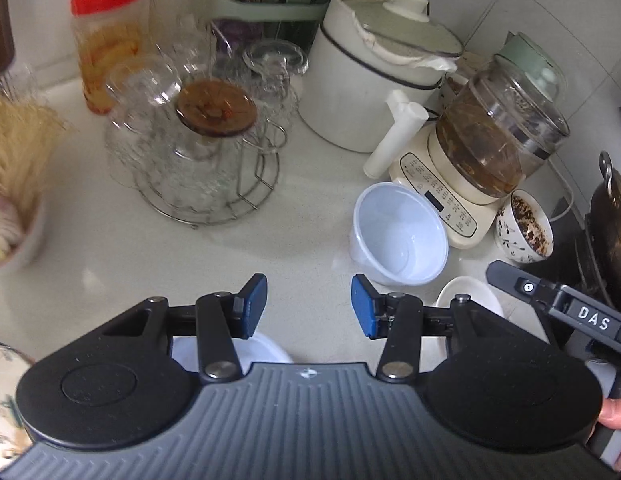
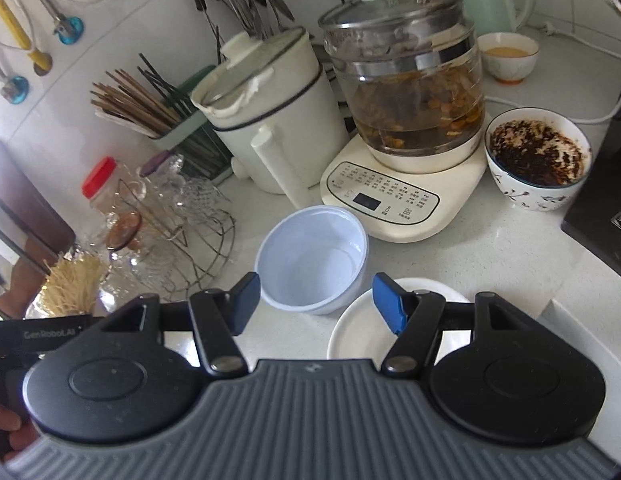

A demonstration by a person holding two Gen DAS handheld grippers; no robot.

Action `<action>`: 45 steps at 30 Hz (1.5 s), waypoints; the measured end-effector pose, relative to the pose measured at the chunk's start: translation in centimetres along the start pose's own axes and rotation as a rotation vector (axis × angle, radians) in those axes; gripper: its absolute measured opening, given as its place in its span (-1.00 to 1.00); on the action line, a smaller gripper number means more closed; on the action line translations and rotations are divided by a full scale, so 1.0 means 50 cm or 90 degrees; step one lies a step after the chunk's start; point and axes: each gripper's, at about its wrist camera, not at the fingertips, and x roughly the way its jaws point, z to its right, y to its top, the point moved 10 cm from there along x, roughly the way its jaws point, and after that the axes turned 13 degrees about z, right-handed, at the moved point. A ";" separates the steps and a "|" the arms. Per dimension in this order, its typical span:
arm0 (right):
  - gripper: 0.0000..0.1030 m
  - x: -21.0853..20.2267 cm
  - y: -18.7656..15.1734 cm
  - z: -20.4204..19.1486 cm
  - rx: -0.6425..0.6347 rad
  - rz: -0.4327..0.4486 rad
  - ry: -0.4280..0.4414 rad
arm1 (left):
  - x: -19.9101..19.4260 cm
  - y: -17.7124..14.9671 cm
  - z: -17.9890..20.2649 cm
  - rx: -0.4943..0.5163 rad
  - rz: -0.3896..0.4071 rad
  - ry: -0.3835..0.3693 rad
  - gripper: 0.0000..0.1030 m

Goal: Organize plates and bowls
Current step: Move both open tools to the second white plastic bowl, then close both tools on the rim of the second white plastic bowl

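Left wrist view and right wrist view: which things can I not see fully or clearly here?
- White plate: near part hidden by the right tongs in the right wrist view.
- Second white dish: mostly under the left tongs, left wrist view.
- Patterned dish: cut off by the left edge.
- Glass cups: blurred, count unclear.

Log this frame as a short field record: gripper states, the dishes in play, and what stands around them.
left gripper: open, holding nothing, above the counter
right gripper: open, holding nothing
plastic bowl: translucent white, upright, empty, in front of the kettle base
white plate: on the counter beside the plastic bowl, partly hidden by the right gripper
patterned bowl: holds dark residue, right of the kettle
glass kettle: on its cream base, brownish liquid inside
white pot: lidded, left of the kettle
glass rack: wire stand with glassware
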 end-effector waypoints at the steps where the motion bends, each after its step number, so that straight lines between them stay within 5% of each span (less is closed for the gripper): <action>1: 0.27 0.012 0.001 0.005 0.000 -0.007 0.000 | 0.012 0.001 0.003 -0.006 -0.003 -0.004 0.02; 6: 0.25 0.076 0.000 0.041 0.015 -0.044 -0.003 | 0.082 0.002 0.024 -0.017 -0.028 -0.015 0.02; 14: -0.36 0.165 -0.011 0.073 0.044 -0.098 0.011 | 0.188 0.009 0.072 -0.025 -0.067 -0.036 0.02; 24: -0.67 0.212 -0.017 0.087 0.033 -0.119 -0.001 | 0.265 0.001 0.080 -0.048 -0.087 -0.005 -0.02; 30: -0.79 0.219 -0.020 0.091 0.039 -0.115 0.003 | 0.276 -0.001 0.071 -0.065 -0.092 -0.004 -0.39; 32: -0.82 0.218 -0.021 0.090 0.041 -0.115 0.007 | 0.280 -0.003 0.073 -0.053 -0.102 0.005 -0.72; 34: -0.83 0.218 -0.022 0.085 0.045 -0.114 0.015 | 0.282 -0.001 0.078 -0.042 -0.103 0.008 -0.83; 45: -0.84 0.182 -0.007 0.060 0.038 -0.088 0.022 | 0.229 0.020 0.082 -0.027 -0.079 -0.013 -0.84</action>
